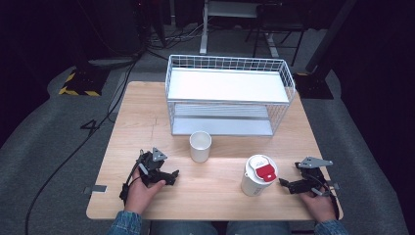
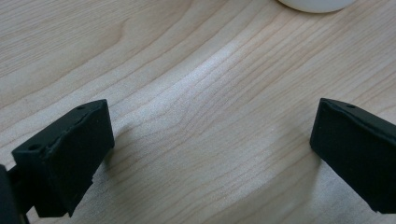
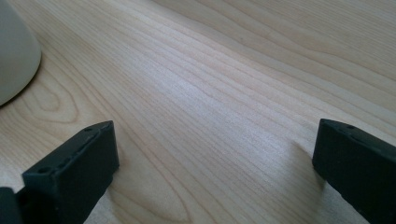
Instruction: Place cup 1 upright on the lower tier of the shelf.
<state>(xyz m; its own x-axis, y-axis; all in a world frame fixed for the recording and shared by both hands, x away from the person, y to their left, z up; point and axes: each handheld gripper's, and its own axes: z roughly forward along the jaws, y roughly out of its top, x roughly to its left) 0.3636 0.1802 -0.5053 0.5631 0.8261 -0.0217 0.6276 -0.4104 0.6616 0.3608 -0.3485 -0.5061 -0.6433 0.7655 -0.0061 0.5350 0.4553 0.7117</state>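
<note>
A white open cup (image 1: 200, 146) stands near the middle of the wooden table (image 1: 147, 112), in front of a white wire shelf rack (image 1: 229, 94). To its right, nearer the front edge, stands a white cup with a white lid and red tab (image 1: 259, 175). My left gripper (image 1: 166, 177) rests low on the table at the front left, open with nothing between its jaws (image 2: 212, 140); the open cup's base (image 2: 317, 4) shows at the top edge of its view. My right gripper (image 1: 288, 185) rests at the front right, open and empty (image 3: 215, 154), with the lidded cup's base (image 3: 14, 56) at its left.
The two-level wire rack has a white upper shelf (image 1: 227, 85) and a lower shelf (image 1: 222, 120). Cables (image 1: 73, 147) run over the grey floor at the left. A yellow-black striped base (image 1: 78, 83) stands at the back left, and desk legs (image 1: 203, 29) stand behind the table.
</note>
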